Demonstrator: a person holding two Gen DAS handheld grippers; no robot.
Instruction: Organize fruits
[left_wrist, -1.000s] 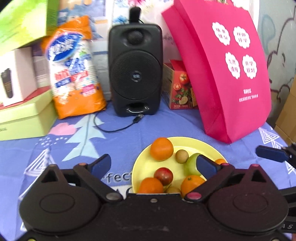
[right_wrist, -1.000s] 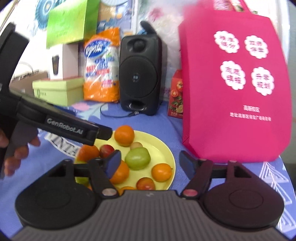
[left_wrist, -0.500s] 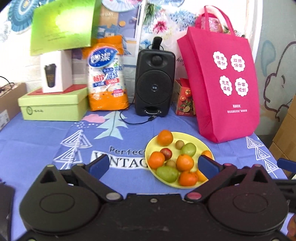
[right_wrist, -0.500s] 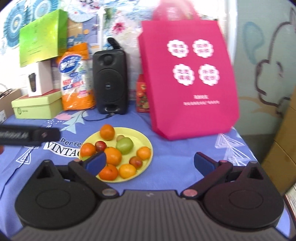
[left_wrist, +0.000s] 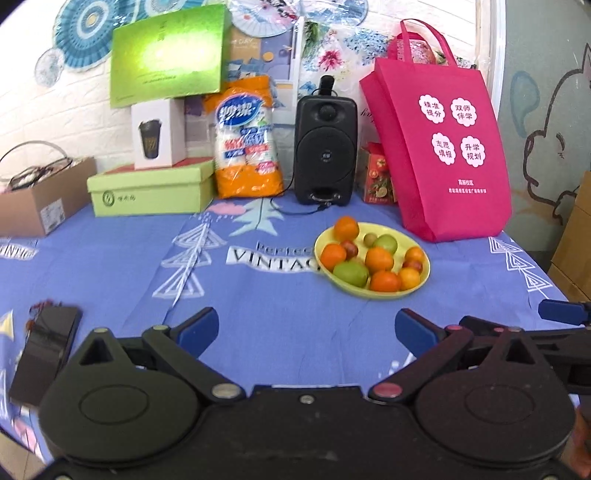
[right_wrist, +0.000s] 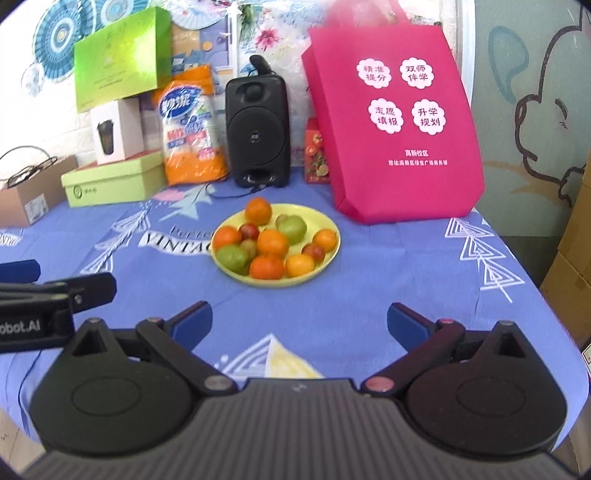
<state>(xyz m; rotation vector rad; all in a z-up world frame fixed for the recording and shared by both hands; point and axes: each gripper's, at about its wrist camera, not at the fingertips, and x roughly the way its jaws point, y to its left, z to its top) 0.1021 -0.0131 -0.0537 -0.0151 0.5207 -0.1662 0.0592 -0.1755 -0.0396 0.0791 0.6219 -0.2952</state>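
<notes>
Left of the yellow plate (left_wrist: 424, 271) lies a dark phone (left_wrist: 44, 354); behind it stand a black speaker (left_wrist: 326, 147) and pink bag (left_wrist: 436, 147). The plate holds the fruits (right_wrist: 271, 242) (oranges, green, small red). Left gripper (left_wrist: 306, 326) and right gripper (right_wrist: 300, 319) gape empty, nothing between.

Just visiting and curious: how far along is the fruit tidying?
Looks done: all visible fruit sits together on the yellow plate. In hand: nothing, since the left gripper and right gripper are both open and short of the plate. No loose fruit shows on the tablecloth.
</notes>
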